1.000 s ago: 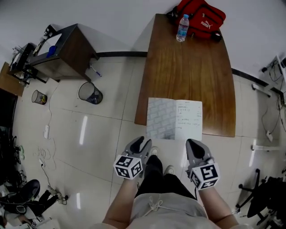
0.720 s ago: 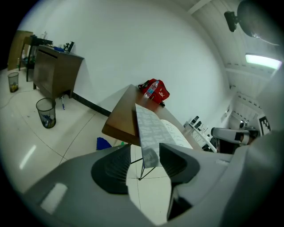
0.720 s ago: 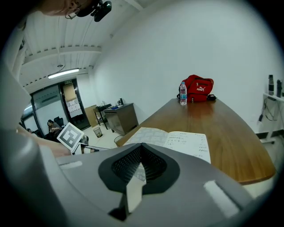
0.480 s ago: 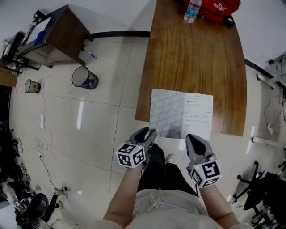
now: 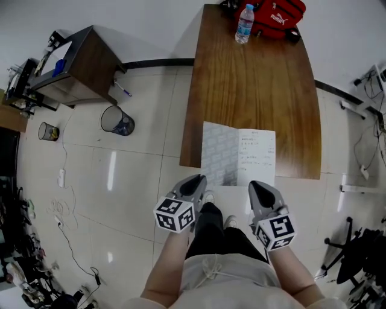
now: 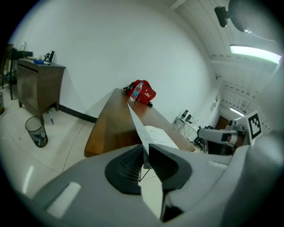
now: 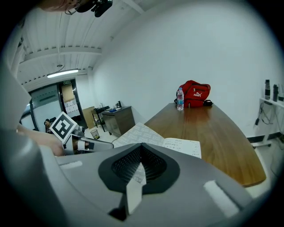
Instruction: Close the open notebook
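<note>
At the near edge of the wooden table (image 5: 253,90) we see the open notebook (image 5: 238,154), slightly overhanging. By the table's near left corner, our left gripper (image 5: 196,180) has just been closing and pinches the notebook's patterned left leaf. Off that edge, our right gripper (image 5: 259,184) hovers closed, empty.

Desk (image 5: 253,90): middle stretch bare, open to passage from either long side. Far end occupied by a water bottle (image 5: 244,24) and a red bag (image 5: 274,11), standing close together. Near edge taken up by the open notebook (image 5: 256,157), which slightly overhangs it. Floor left of the desk: wastebasket (image 5: 117,121) and cabinet (image 5: 84,66), both well apart from the desk. Floor to the right: office chair (image 5: 356,262).
</note>
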`<state>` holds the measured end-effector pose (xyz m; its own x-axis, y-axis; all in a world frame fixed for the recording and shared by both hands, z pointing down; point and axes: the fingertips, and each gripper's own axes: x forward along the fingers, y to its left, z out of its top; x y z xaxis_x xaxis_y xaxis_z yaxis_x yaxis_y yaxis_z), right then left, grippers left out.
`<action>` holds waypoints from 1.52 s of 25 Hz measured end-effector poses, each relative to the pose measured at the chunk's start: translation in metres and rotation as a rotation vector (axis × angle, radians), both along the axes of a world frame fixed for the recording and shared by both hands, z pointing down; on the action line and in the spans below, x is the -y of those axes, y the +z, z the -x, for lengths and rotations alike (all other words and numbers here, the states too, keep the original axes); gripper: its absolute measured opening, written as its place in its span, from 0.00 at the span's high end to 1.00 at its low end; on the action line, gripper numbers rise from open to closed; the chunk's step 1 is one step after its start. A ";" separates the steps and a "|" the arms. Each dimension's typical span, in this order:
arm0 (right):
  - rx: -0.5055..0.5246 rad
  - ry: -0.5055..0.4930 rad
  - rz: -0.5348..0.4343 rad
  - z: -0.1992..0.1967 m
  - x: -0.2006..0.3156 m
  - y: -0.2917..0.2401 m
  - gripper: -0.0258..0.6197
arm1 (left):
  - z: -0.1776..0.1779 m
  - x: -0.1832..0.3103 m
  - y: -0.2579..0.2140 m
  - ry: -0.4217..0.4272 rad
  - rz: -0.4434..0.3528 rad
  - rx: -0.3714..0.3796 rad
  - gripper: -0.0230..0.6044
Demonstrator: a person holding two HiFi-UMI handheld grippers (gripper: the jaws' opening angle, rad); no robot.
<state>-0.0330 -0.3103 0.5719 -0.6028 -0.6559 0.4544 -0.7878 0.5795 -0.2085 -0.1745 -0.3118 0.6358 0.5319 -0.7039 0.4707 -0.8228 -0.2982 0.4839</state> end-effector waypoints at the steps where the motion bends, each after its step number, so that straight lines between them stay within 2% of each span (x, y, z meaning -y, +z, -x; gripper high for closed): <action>1: 0.003 0.005 -0.010 -0.004 -0.002 -0.005 0.95 | -0.004 0.000 -0.008 0.013 -0.014 0.008 0.89; 5: 0.001 0.047 -0.035 -0.025 -0.016 -0.024 0.95 | -0.028 -0.001 -0.040 0.058 -0.062 0.041 0.90; 9: 0.004 0.114 -0.054 -0.056 -0.027 -0.039 0.95 | -0.069 -0.001 -0.067 0.121 -0.110 0.065 0.90; 17: -0.018 0.201 -0.030 -0.107 -0.044 -0.028 0.95 | -0.149 0.006 -0.073 0.260 -0.141 0.120 0.89; 25: -0.040 0.268 0.029 -0.139 -0.048 0.003 0.95 | -0.220 0.019 -0.030 0.430 -0.093 0.193 0.86; 30: -0.044 0.269 0.082 -0.141 -0.050 0.034 0.95 | -0.244 0.016 0.019 0.463 -0.021 0.203 0.84; 34: -0.046 0.290 0.124 -0.148 -0.057 0.055 0.95 | -0.251 0.011 0.049 0.478 0.021 0.199 0.83; 38: -0.052 0.319 0.152 -0.161 -0.064 0.066 0.95 | -0.255 0.013 0.056 0.491 0.019 0.190 0.77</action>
<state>0.1283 -0.2467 0.6383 -0.3521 -0.7296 0.5862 -0.9359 0.2680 -0.2285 0.0806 -0.3244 0.6922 0.7012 -0.3837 0.6009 -0.6619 -0.6635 0.3487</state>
